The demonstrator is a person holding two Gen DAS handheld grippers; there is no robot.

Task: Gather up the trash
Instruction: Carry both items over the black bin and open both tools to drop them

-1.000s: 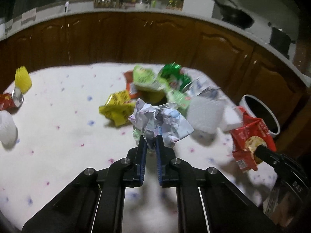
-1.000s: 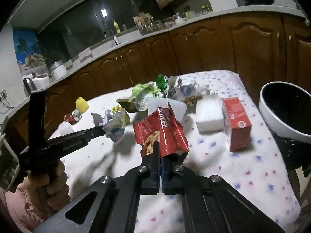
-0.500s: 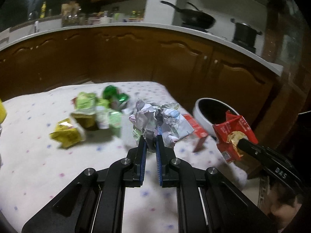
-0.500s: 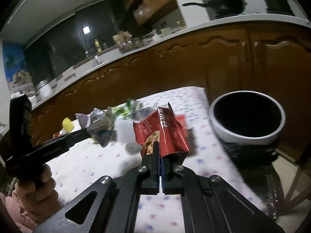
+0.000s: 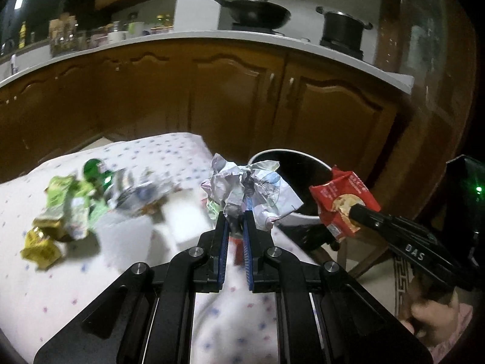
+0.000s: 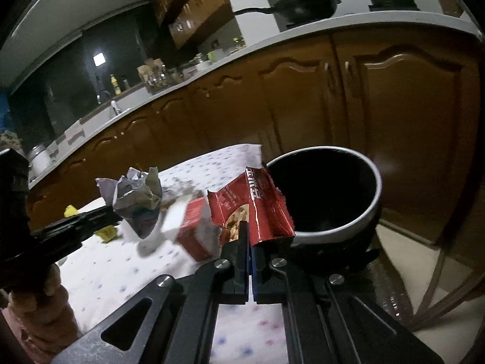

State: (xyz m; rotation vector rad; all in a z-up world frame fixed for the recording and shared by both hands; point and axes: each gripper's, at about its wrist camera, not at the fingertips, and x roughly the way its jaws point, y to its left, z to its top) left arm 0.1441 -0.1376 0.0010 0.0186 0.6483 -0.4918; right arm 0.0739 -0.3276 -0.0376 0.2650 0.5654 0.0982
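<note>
Two grippers show in a dim kitchen. Brown cupboards (image 5: 236,91) run across the back under a white counter (image 5: 182,41). On the counter, at the upper middle of the left view, sit a black wok (image 5: 257,13) and a black pot (image 5: 342,27). Bottles and jars stand at the upper left, too small to tell apart.

Lower down is a table (image 5: 54,288) with a white cloth with small dots. Green and yellow wrappers (image 5: 69,206) lie in a blurry heap at the left middle. In the right view a red box (image 6: 195,230) lies on the cloth, just left of centre.

Just off the table's right end is a round bin (image 6: 357,221), white outside and black inside. Its inside is too dark to see into.

At the centre of the left view, the left gripper (image 5: 234,223) has its fingers clamped on a paper ball (image 5: 248,189), held up in front of the bin. In the right view, the right gripper (image 6: 249,236) has its fingers pressed together on a red wrapper (image 6: 251,203), held just beside the bin's left rim. A hand (image 6: 39,306) at the lower left of that view holds the left gripper's handle.
</note>
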